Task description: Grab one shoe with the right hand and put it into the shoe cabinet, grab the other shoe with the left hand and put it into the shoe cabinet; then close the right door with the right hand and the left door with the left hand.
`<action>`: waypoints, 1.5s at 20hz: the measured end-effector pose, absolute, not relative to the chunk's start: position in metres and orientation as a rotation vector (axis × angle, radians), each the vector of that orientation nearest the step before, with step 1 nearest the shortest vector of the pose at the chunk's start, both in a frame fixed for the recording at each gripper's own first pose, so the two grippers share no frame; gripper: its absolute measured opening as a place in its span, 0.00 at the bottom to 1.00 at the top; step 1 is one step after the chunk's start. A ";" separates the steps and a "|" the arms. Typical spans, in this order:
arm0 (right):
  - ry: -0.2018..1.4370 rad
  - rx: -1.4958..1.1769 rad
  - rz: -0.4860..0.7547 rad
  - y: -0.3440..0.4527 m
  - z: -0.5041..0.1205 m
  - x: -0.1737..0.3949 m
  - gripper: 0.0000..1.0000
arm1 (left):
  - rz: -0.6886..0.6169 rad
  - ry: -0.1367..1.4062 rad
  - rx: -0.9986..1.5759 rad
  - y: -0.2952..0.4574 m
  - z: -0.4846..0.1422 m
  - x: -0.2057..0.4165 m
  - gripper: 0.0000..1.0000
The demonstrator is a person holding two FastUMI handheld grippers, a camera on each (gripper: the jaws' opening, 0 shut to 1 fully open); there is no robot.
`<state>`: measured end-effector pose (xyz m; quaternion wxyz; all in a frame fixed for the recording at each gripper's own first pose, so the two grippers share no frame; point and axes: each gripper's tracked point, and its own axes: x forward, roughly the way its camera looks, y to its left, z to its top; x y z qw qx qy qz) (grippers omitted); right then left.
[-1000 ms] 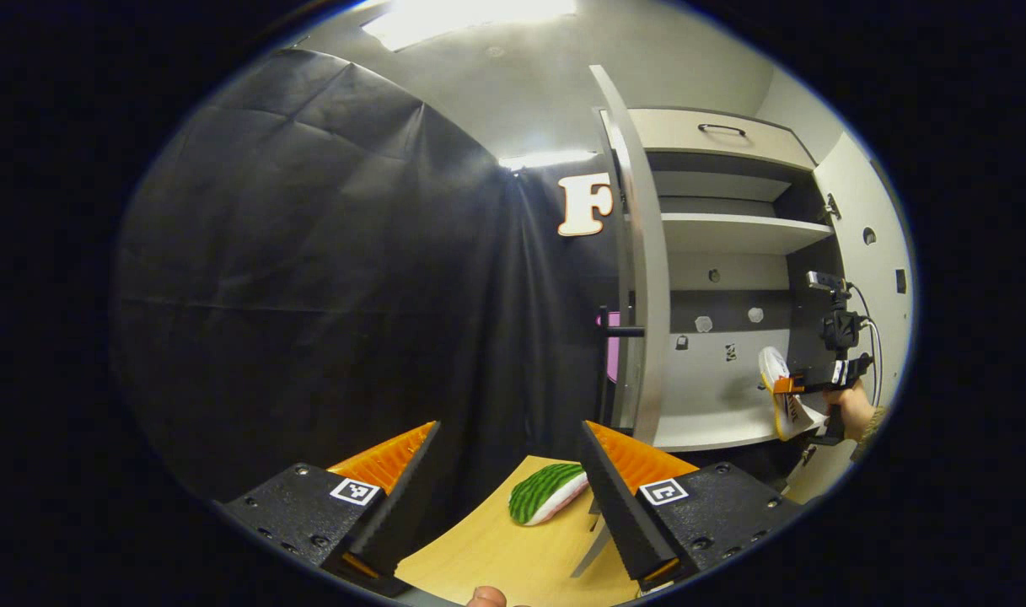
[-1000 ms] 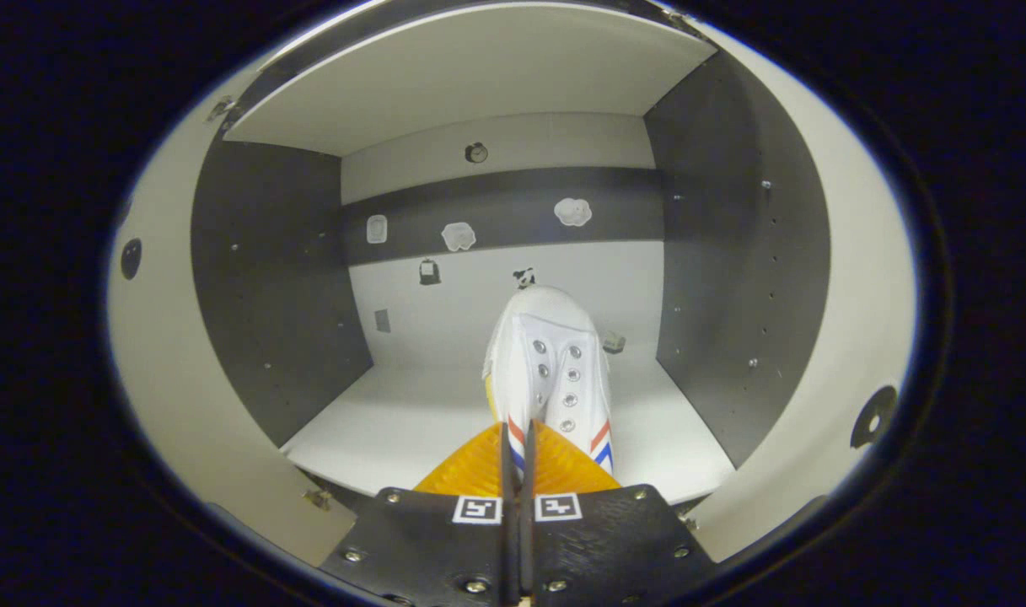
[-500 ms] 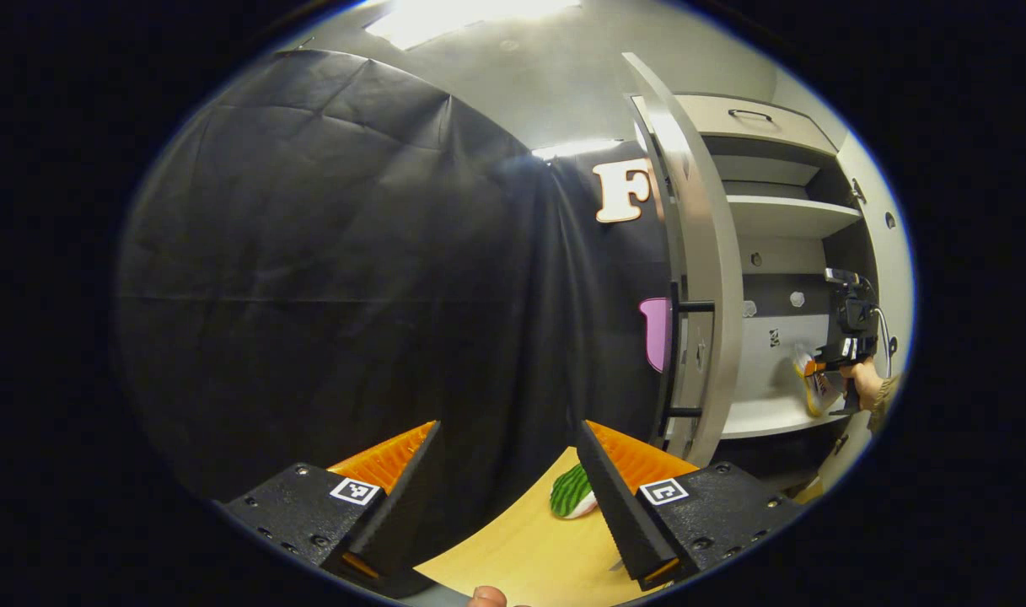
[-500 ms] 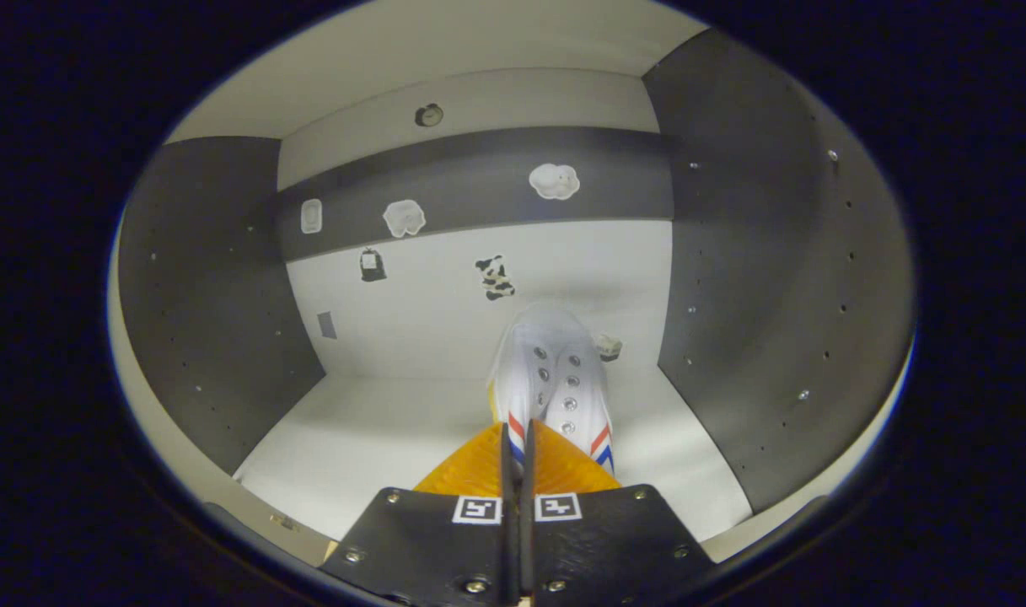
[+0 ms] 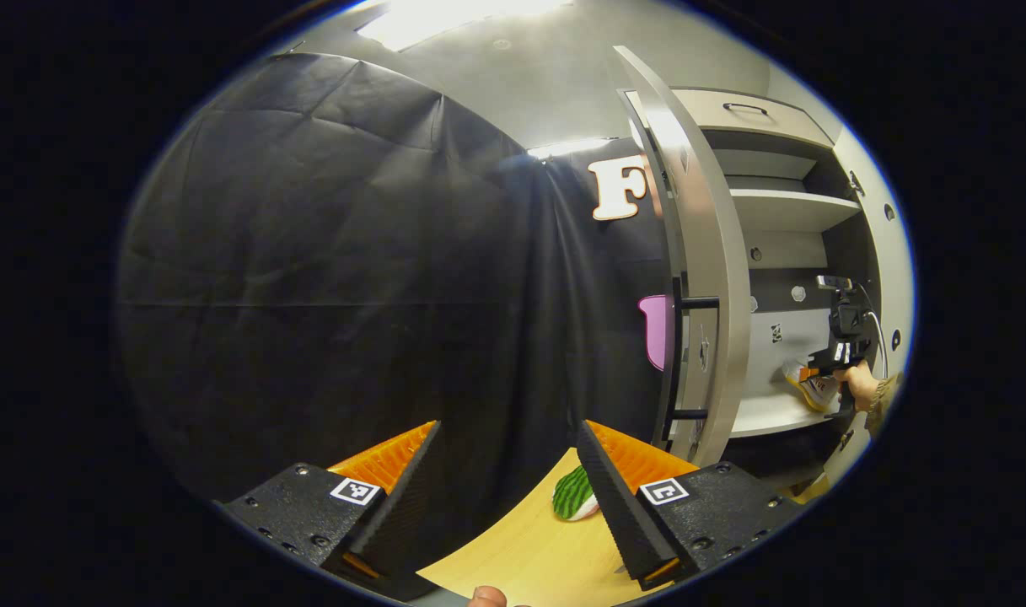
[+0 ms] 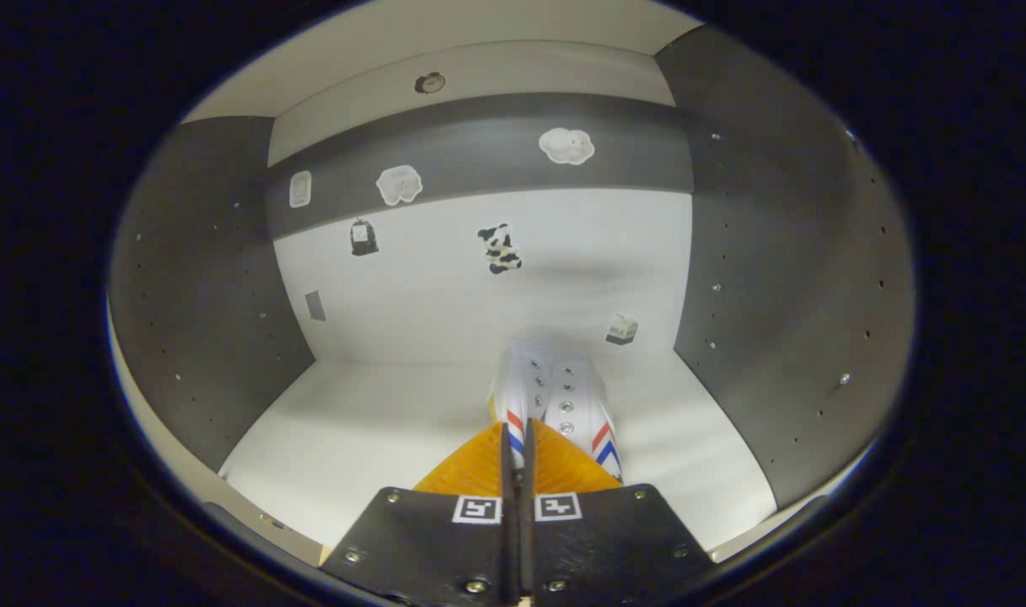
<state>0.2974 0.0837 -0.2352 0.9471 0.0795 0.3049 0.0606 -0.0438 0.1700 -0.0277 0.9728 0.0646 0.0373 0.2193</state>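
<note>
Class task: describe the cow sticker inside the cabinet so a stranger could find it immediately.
Start at the open shoe cabinet and its pale back wall. Just above the white shoe held by the right gripper sits the cow sticker, the only black-and-white patched one, below the grey band.

The shoe cabinet's lower shelf (image 6: pixel 378 438) is a pale board between two dark side walls, backed by a pale panel dotted with small stickers; a white sneaker (image 6: pixel 555 400) with red and blue stripes sits over its right half, toe toward the back, though whether its sole touches the board cannot be told. In the left gripper view a light wooden table (image 5: pixel 529 552) carries a green-soled shoe (image 5: pixel 573 495) lying near its far edge.
</note>
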 end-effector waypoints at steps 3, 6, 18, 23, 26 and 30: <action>0.638 0.159 0.128 0.088 -0.243 0.298 0.00 | 0.450 0.078 0.133 0.172 -0.028 -0.044 0.94; 0.655 0.163 0.135 0.091 -0.249 0.298 0.01 | 0.452 0.078 0.127 0.172 -0.027 -0.044 0.96; 0.444 0.144 0.192 0.082 -0.155 0.255 0.16 | 0.349 0.074 0.107 0.123 -0.027 -0.059 0.94; 0.294 0.153 0.227 0.068 -0.077 0.193 0.16 | 0.221 0.084 0.059 0.073 -0.037 -0.070 0.94; 0.223 0.163 0.232 0.050 -0.037 0.152 0.16 | 0.123 0.098 0.040 0.035 -0.045 -0.071 0.94; 0.159 0.192 0.220 0.016 0.002 0.109 0.16 | -0.019 0.113 0.046 -0.018 -0.059 -0.068 0.96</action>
